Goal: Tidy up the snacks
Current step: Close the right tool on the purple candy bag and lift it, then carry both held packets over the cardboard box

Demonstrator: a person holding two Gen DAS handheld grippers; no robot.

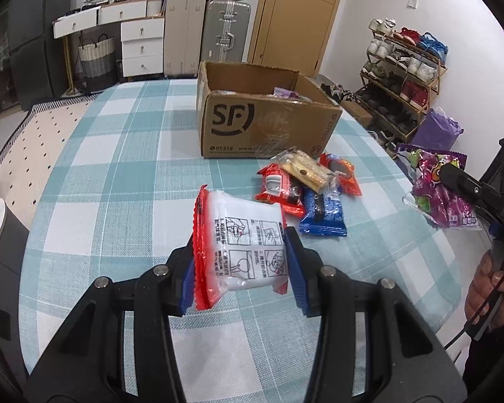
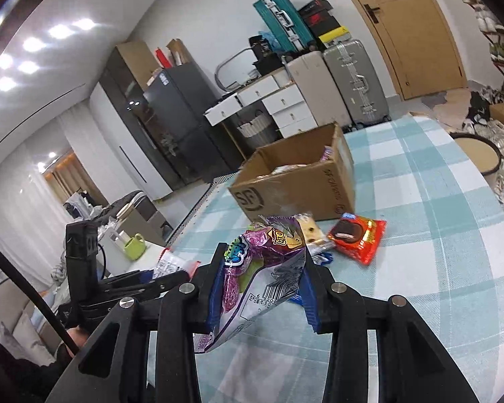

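While the left tool (image 1: 240, 262) pinches a white-and-red snack packet (image 1: 242, 248) and the right tool (image 2: 262, 288) pinches a purple candy bag (image 2: 262, 268), both above the table (image 1: 117, 168), each should travel forward over the cardboard box (image 1: 262, 124) rim before releasing, clear of the loose snacks (image 1: 305, 188) ahead.

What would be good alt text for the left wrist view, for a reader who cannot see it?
The left hand-held gripper holds a red-and-white snack packet above a checked tablecloth. Behind it lie a few loose snack packets in front of an open SF cardboard box; at right, the right hand-held gripper holds a purple candy bag.
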